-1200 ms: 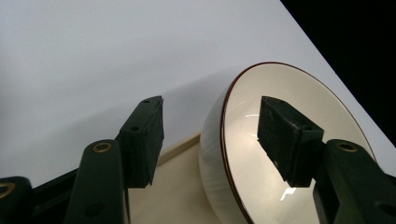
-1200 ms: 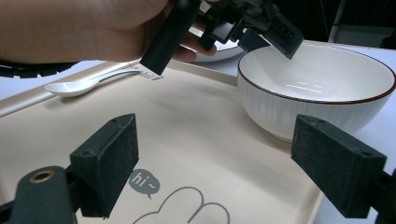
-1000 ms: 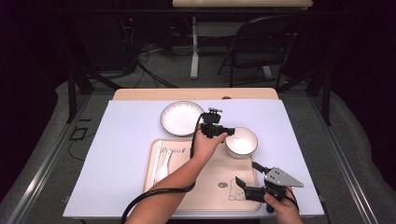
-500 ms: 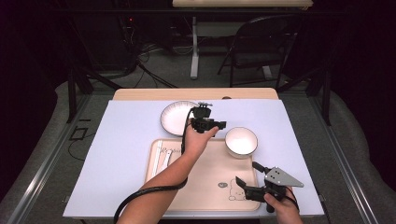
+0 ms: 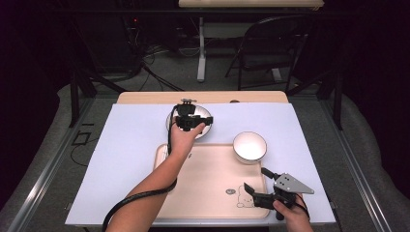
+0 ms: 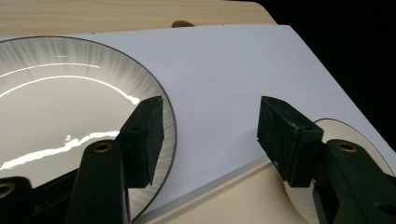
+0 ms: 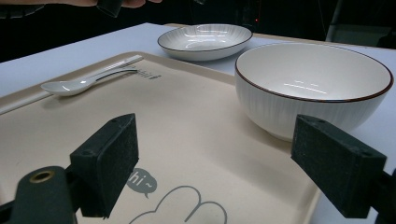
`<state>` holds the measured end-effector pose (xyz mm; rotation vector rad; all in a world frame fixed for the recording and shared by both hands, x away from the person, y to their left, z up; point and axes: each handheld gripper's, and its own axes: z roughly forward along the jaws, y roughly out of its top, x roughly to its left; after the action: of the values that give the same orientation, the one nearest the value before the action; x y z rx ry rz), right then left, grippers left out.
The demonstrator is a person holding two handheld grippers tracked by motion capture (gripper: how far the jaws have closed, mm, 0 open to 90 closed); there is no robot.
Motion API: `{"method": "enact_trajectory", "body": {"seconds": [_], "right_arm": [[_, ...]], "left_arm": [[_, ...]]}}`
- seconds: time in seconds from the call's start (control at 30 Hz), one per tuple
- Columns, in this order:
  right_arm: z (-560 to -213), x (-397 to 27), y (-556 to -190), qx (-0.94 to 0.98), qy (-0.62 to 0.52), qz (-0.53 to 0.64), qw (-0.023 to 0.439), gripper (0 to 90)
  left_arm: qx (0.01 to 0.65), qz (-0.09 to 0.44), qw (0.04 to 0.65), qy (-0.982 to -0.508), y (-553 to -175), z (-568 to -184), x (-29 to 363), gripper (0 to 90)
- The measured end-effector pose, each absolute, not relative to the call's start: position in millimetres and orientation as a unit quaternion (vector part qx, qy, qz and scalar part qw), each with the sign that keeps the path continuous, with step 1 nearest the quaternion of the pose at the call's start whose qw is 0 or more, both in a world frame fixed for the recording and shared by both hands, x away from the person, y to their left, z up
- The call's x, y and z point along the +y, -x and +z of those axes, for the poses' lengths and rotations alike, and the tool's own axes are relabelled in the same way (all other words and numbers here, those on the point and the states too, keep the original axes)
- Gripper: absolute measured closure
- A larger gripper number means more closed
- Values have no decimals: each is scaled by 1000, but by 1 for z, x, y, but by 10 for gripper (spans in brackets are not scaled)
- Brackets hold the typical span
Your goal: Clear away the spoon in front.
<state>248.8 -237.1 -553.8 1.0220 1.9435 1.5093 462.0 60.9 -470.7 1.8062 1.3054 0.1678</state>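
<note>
A white spoon [image 7: 86, 83] lies flat at the far left of the beige tray [image 5: 203, 193], its bowl toward the right gripper's camera and its handle running away along the tray's left rim, so its long axis follows that rim. A deep white bowl [image 5: 250, 146] with a dark rim sits upright at the tray's far right corner; in the right gripper view it seems to overhang the tray's edge, though how it is seated there is hard to tell. A shallow ribbed plate [image 5: 205, 121] lies beyond the tray on the pale sheet [image 5: 125, 145] that covers the wooden worktop [image 5: 145, 97], whose far strip stays bare. Around the worktop the room is dark, with a grey floor, cables, a folding chair [image 5: 263, 53] and a second table's leg behind. The left gripper [image 5: 186, 121] is held over the plate, forearm stretched forward across the tray; its jaws stand wide apart, with nothing between them, one over the plate's rim. The right gripper [image 5: 256, 186] hovers low over the tray's near right corner by a printed cartoon [image 5: 241, 197], pointing left and forward, jaws wide and empty.
</note>
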Motion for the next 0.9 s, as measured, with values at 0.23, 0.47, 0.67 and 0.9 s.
{"method": "enact_trajectory", "body": {"seconds": [0.23, 0.47, 0.67, 0.9], "right_arm": [[-554, -237, -249, 709, -373, 550, 237, 143], [-554, -237, -249, 708, -373, 550, 237, 143], [-554, -237, -249, 708, -373, 550, 237, 143], [-554, -237, -249, 709, -372, 550, 237, 143]], "left_arm": [[540, 75, 436, -716, -465, -472, 78, 412], [554, 84, 434, -705, -470, -473, 96, 412], [567, 81, 430, -698, -472, -477, 107, 423], [581, 89, 424, -689, -478, -480, 122, 418]]}}
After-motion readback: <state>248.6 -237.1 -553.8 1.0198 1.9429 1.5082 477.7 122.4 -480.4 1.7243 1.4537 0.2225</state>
